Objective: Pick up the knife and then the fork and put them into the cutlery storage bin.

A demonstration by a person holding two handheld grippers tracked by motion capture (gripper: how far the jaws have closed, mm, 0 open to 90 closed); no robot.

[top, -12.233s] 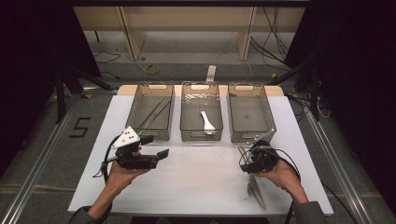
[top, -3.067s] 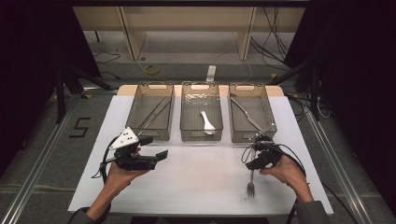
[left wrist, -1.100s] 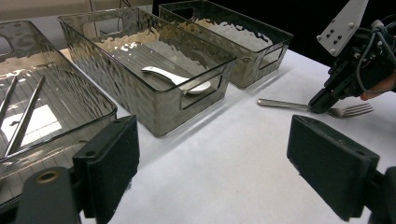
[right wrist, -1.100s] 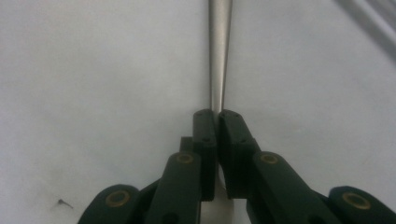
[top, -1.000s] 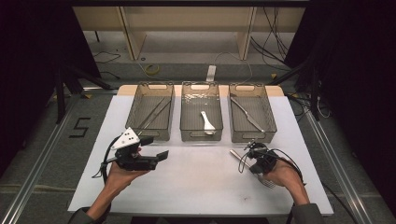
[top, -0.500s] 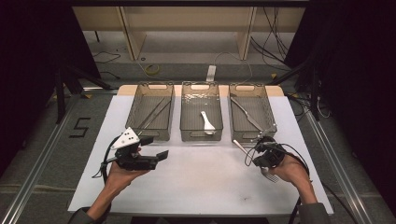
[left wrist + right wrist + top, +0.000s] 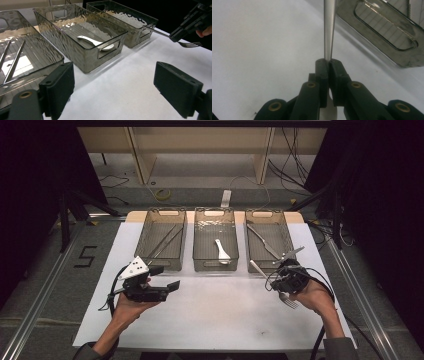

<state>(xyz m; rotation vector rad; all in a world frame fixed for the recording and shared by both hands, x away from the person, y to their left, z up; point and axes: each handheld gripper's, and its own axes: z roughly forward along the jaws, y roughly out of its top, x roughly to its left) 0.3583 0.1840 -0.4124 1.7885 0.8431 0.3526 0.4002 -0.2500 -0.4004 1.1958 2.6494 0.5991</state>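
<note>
**Getting my fork into the right-hand bin**

My right gripper [image 7: 286, 276] is pinched tight on the fork [image 7: 288, 300], squeezing its thin handle. The fork is up off the white table [image 7: 215, 315], just in front of the right bin [image 7: 269, 241], with the prongs pointing back at me. My left gripper [image 7: 164, 277] is wide open with nothing in it, waiting near the left bin [image 7: 161, 239].

I think the job now is to put this fork in the right bin, where a knife [image 7: 264, 241] already lies. To do it well I should lift the handle tip over the near wall, keep my squeeze firm so the fork does not twist, line it up the long way, lower it close to the bottom, and only then let go. The bin is narrow and the fork is long, so it may catch the rim if I go in crooked.

In my right gripper view the prongs are tucked behind my jaws, so I can't see them there. The middle bin [image 7: 215, 240] has a white spoon [image 7: 221, 251]. The thin things in the left bin look like chopsticks [image 7: 11, 62], but I can't be sure
</note>
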